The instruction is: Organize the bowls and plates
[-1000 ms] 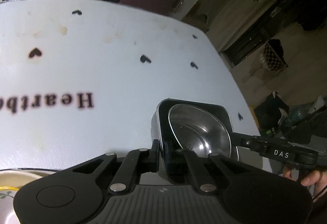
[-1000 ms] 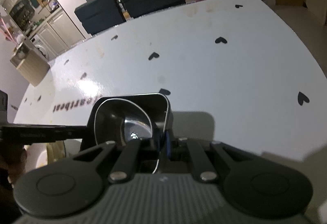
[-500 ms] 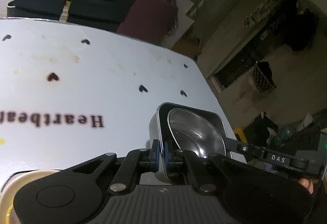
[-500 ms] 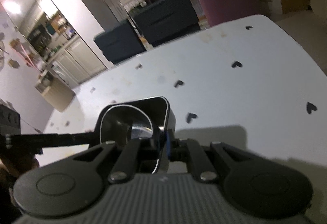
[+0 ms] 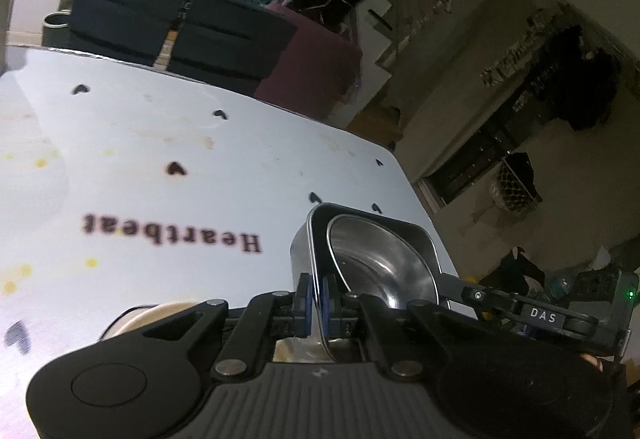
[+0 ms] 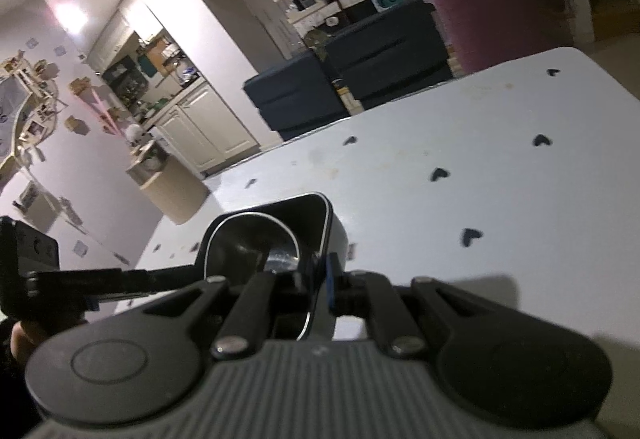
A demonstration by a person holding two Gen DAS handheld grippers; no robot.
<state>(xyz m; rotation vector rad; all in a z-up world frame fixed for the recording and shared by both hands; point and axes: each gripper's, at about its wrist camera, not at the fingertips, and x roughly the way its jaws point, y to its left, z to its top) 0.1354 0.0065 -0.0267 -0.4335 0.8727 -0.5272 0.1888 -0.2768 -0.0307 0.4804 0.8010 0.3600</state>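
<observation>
A square steel bowl (image 5: 380,263) with a smaller steel bowl nested inside is held in the air above the white table (image 5: 200,167). My left gripper (image 5: 314,303) is shut on its left rim. My right gripper (image 6: 320,279) is shut on the opposite rim of the same bowl (image 6: 280,235). A cream bowl (image 5: 160,315) shows just below and behind my left fingers. Each gripper appears in the other's view, at the far side of the bowl.
The table bears black hearts and the word "Heartbeat" (image 5: 172,235). Its right edge (image 5: 420,191) drops to the floor. Dark chairs (image 5: 180,31) and a maroon one (image 5: 316,75) stand behind the far edge. A kitchen lies beyond (image 6: 180,111).
Both grippers have lifted the steel bowl together and tilted upward; more of the room shows behind the table. The cream bowl has come into the left view under the fingers.
</observation>
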